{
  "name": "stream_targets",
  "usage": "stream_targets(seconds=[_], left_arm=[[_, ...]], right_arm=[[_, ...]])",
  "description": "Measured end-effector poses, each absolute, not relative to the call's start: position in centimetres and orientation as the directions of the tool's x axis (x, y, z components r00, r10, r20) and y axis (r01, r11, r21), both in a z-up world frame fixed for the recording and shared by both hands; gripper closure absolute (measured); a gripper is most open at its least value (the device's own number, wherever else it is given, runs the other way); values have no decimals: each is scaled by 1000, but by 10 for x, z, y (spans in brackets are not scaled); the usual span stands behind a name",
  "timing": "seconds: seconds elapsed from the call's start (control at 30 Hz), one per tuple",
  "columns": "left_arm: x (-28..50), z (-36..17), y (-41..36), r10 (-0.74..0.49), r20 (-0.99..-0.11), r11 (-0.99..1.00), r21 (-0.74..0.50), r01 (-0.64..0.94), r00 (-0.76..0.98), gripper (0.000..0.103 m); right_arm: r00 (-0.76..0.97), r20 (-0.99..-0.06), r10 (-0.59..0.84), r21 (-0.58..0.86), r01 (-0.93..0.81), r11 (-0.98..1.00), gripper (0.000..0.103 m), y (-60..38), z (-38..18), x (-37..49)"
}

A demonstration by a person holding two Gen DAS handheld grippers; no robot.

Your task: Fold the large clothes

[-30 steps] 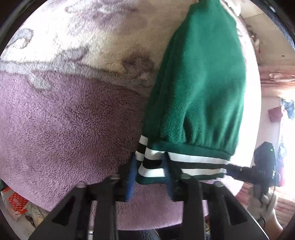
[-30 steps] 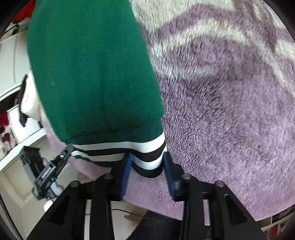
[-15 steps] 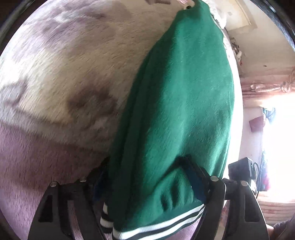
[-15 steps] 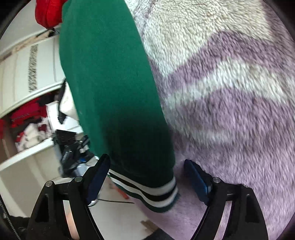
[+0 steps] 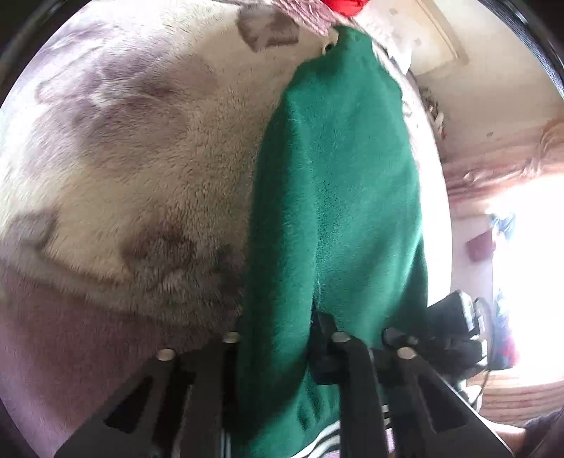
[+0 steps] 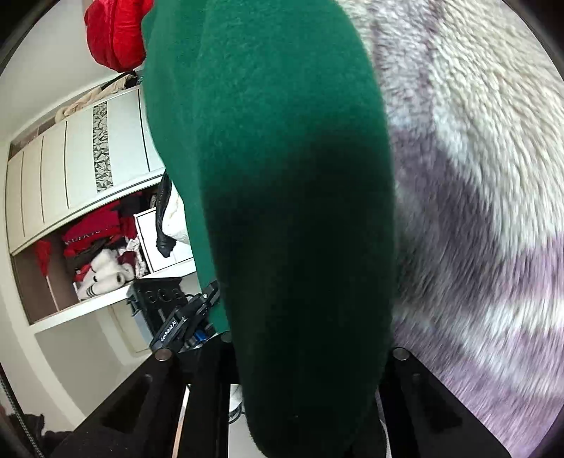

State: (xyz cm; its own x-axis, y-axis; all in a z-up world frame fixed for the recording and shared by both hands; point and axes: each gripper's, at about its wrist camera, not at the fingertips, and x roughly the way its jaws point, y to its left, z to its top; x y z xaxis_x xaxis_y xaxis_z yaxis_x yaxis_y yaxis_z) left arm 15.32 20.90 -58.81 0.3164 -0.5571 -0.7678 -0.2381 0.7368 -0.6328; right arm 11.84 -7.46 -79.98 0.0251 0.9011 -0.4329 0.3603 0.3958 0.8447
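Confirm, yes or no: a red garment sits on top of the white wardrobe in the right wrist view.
Yes, a red garment lies bunched above the white wardrobe.

- The thick green fleece garment [image 6: 289, 211] drapes over the right gripper [image 6: 310, 356], hiding its fingertips and pads entirely.
- In the left wrist view, the same cloth [image 5: 335, 197] covers the left gripper [image 5: 278, 338] between its fingers; the pads are unseen.
- Its white-striped hem [image 5: 324, 437] runs off the frame at six o'clock.
- The fluffy purple-and-cream blanket [image 6: 486, 225] smears into blur toward four o'clock.
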Motion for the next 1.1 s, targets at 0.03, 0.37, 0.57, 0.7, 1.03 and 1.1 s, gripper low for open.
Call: stream_targets(seconds=[0.03, 0.37, 0.57, 0.7, 1.03, 1.1], left_arm=[[148, -582, 210, -567, -758, 724, -646, -244, 322, 92], [35, -535, 194, -642, -744, 652, -656, -379, 184, 93], [-6, -483, 190, -660, -745, 628, -620, -471, 101, 93], [48, -445, 184, -620, -763, 680, -638, -361, 180, 93], [246, -453, 178, -555, -739, 747, -645, -161, 383, 93], [283, -478, 177, -534, -766, 776, -612, -152, 359, 92]], right_arm=[[39, -436, 899, 842, 371, 392, 90, -79, -793, 111], [-67, -439, 896, 757, 510, 409, 92, -165, -708, -21], [-175, -399, 900, 638, 652, 410, 91, -176, -635, -110], [-168, -400, 901, 682, 602, 415, 91, -184, -588, -82], [44, -452, 891, 833, 378, 404, 92, -194, -550, 174], [50, -476, 878, 823, 378, 425, 92, -198, -564, 206]])
